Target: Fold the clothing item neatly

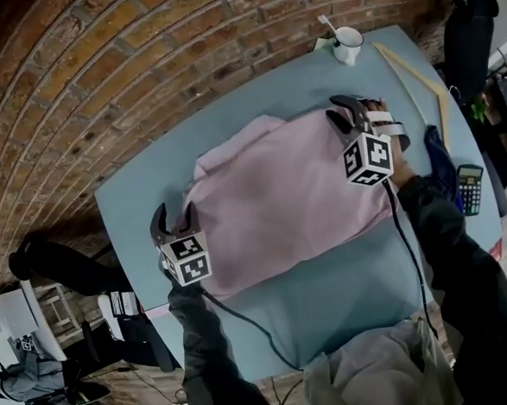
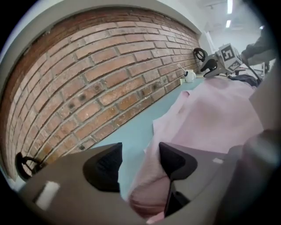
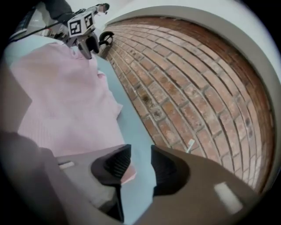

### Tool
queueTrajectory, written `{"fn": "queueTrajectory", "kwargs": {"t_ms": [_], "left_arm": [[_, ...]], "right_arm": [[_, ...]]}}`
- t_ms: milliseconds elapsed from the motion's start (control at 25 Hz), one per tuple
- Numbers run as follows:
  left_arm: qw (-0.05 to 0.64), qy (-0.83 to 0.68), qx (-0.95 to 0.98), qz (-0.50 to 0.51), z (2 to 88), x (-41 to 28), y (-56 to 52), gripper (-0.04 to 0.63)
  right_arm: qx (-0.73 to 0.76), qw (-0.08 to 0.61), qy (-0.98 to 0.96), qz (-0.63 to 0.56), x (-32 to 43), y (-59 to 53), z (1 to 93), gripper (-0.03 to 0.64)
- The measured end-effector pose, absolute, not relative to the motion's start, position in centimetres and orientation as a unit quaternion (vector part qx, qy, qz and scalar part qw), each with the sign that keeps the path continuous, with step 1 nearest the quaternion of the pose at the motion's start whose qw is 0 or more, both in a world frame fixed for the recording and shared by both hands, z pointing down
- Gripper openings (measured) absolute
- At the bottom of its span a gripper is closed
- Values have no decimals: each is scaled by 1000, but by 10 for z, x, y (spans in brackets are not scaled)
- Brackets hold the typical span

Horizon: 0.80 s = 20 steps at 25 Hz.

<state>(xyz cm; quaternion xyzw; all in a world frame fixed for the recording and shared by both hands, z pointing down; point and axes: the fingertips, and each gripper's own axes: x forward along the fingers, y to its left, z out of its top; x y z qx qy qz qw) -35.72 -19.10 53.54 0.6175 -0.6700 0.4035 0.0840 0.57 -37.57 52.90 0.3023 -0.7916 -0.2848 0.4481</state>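
A pale pink garment (image 1: pixel 288 203) lies spread on the light blue table (image 1: pixel 346 295), partly folded. My left gripper (image 1: pixel 173 218) is at its near-left corner, by the table's left edge. In the left gripper view it (image 2: pixel 140 158) is open; a fold of the pink garment (image 2: pixel 210 114) lies in the gap against the right jaw without being pinched. My right gripper (image 1: pixel 355 112) is at the garment's far-right corner. In the right gripper view it (image 3: pixel 140 160) is open over bare table (image 3: pixel 136 127), with a bit of pink cloth (image 3: pixel 66 101) under its left jaw.
A white mug (image 1: pixel 346 44) with a spoon stands at the table's far edge. Wooden sticks (image 1: pixel 418 78), a dark blue cloth (image 1: pixel 439 163) and a calculator (image 1: pixel 470 188) lie along the right side. A brick wall (image 1: pixel 140 67) runs behind the table.
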Motion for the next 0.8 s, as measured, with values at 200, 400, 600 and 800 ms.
{"fn": "queueTrajectory", "kwargs": {"t_ms": [200,400,600,800], "left_arm": [[85,-705,607,356,512,-366,-160,351],[107,-795,521,292,476,-402,-98,137],[76,-761,592,254,442,-323,-56,8],[109,-724,633,254,473,-204,4,8]], "right_arm": [[378,376,-819,-213,56,-360,497,198],[447,292,-826,-182,110,-296,447,196],[401,242,-880,-77,114,-194,440,110],[340,222,-914,11,101,-101,465,2]]}}
